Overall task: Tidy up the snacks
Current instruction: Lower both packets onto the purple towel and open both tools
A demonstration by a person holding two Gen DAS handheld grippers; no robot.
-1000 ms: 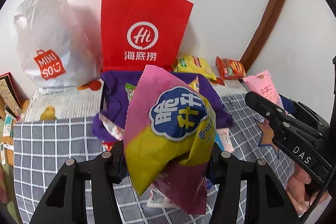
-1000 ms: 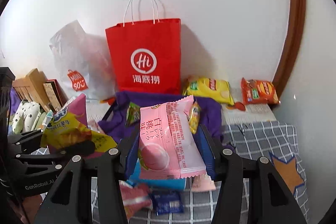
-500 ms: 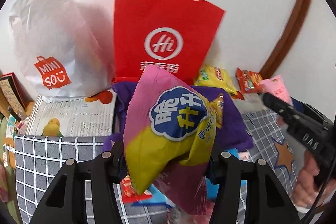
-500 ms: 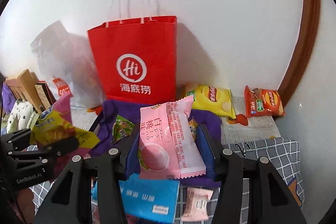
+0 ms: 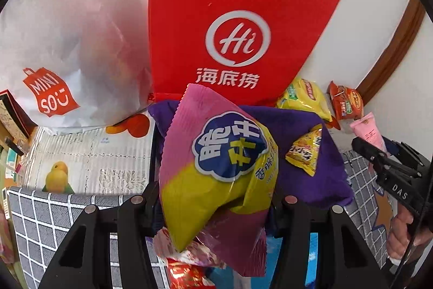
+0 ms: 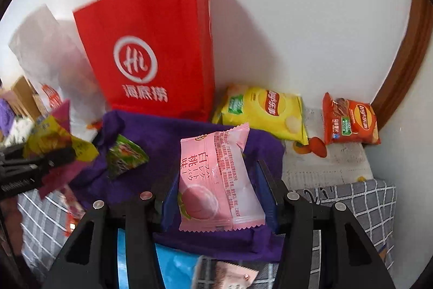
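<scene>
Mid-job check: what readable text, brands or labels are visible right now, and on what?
"Hi 海底捞": red paper bag
"MINISO": white plastic bag
"脆升升": pink-and-yellow chip bag in left gripper
"DAS": right gripper
"Lay's": yellow chip bag, orange chip bag
Pink peach wrapper: fine print unreadable.

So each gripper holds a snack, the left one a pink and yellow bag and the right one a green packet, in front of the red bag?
Not quite. The right gripper holds a pink packet, as the right wrist view shows. The rest stands: the left gripper holds the pink and yellow bag, before the red bag.
</scene>
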